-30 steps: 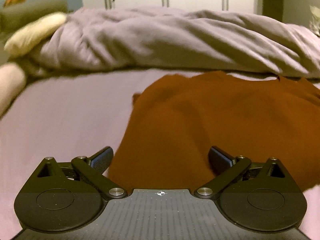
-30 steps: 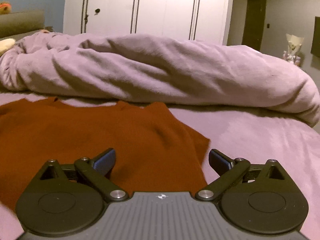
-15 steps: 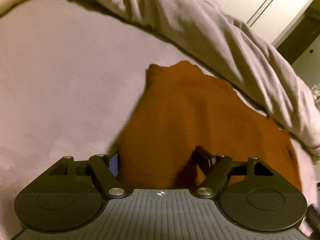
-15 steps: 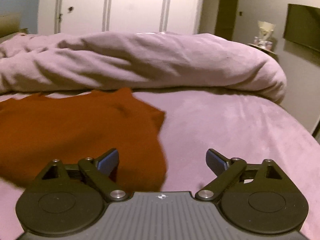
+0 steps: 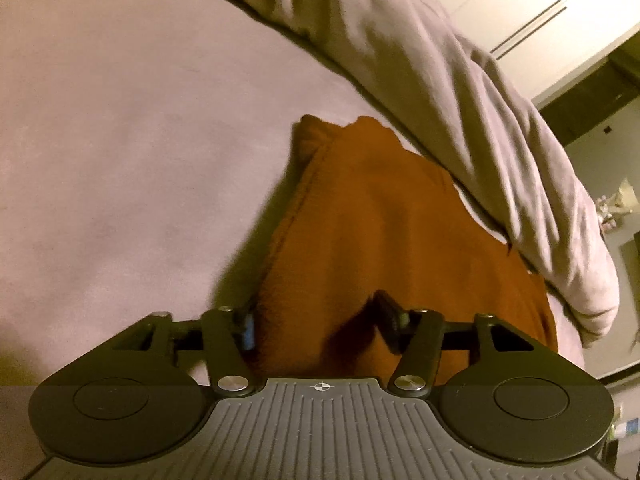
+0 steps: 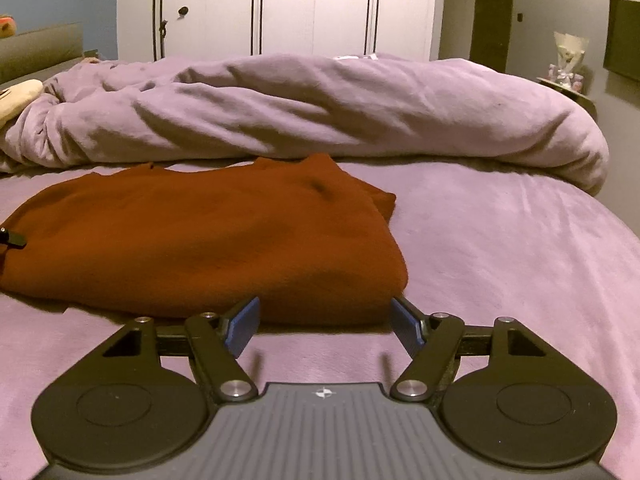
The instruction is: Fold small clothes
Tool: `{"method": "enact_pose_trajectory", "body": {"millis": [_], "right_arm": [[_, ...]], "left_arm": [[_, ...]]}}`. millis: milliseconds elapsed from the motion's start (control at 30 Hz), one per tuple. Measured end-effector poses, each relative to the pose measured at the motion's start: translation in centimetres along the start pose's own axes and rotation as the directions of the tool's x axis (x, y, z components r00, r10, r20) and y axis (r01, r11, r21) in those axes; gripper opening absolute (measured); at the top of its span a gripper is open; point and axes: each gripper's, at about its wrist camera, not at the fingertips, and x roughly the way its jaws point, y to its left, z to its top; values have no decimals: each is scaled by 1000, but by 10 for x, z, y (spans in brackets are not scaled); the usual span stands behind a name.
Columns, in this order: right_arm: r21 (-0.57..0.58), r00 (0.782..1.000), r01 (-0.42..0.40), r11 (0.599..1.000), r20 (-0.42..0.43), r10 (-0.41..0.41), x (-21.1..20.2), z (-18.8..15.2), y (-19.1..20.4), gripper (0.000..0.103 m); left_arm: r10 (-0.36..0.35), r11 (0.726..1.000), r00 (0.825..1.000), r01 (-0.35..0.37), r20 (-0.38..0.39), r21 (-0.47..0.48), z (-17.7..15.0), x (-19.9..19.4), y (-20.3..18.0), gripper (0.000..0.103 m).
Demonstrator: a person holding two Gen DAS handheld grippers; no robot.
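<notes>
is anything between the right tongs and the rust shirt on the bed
Nothing visible. The right tongs, closing, sit right at the near edge of the rust shirt; only bare bed sheet lies beside it.

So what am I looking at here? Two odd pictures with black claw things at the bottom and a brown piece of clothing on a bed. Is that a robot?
No robot: a person holds a two-finger gripper in each hand, and each gripper carries a wide-angle camera looking forward along its fingers. That is why black parts fill the bottom of both pictures.

One picture is from the left gripper, tilted, so the room looks slanted. The other is from the right gripper, held level.

On the bed sheet lies a rust-brown garment, laid fairly flat. Behind it is a bunched-up duvet, with wardrobe doors beyond.

Both grippers' jaws are closing. The left one has the garment's side edge between its fingers; whether it already pinches the cloth is hard to tell. The right one sits at the near corner, its fingers not yet gripping.
</notes>
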Motion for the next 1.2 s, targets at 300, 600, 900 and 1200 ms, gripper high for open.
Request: {"method": "enact_pose_trajectory", "body": {"millis": [300,600,900,1200], "right_arm": [[22,1000,-21,1000,-13,22,-8,-6,3,71],[20,1000,13,1000,20,-13,-12,-2,-8,71],[62,1000,28,998,9,-29,-11,-9,-24,71],[86,998,55,995,-8,-54,-11,-15,-42,71]], "left_arm": [[26,1000,999,-26,-20,-4,13,-3,-15,26],[-43,980,996,28,74,195,9,-35,-112,24],[-62,848,997,33,37,528,-71,5,-234,24],[-23,821,999,39,-36,569,-110,31,-233,55]]}}
